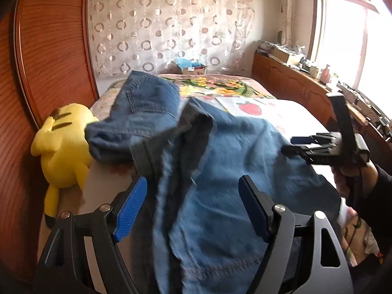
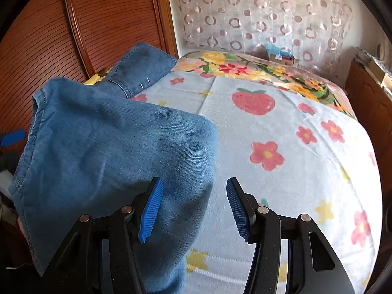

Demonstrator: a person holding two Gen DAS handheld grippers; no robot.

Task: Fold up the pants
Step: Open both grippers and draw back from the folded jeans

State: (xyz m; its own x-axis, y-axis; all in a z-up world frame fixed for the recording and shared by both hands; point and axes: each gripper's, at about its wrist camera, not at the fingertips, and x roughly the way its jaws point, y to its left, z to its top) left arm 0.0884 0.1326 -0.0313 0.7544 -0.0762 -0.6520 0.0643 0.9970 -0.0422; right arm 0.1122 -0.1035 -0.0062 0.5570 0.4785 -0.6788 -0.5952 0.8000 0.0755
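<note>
Blue denim pants (image 1: 220, 161) lie rumpled on the bed, with a folded-over leg (image 1: 147, 107) at the far left and a dark inner waistband (image 1: 193, 132) turned up. My left gripper (image 1: 193, 208) hovers open above the near part of the pants, holding nothing. My right gripper (image 2: 194, 208) is open and empty over the right edge of the pants (image 2: 110, 152). It also shows in the left wrist view (image 1: 294, 144) at the right, held by a hand.
A yellow plush toy (image 1: 63, 147) lies at the bed's left edge against the wooden headboard (image 1: 49, 61). The bed (image 2: 294, 147) has a flowered and strawberry sheet. A wooden cabinet (image 1: 294, 85) with clutter runs along the right under the window.
</note>
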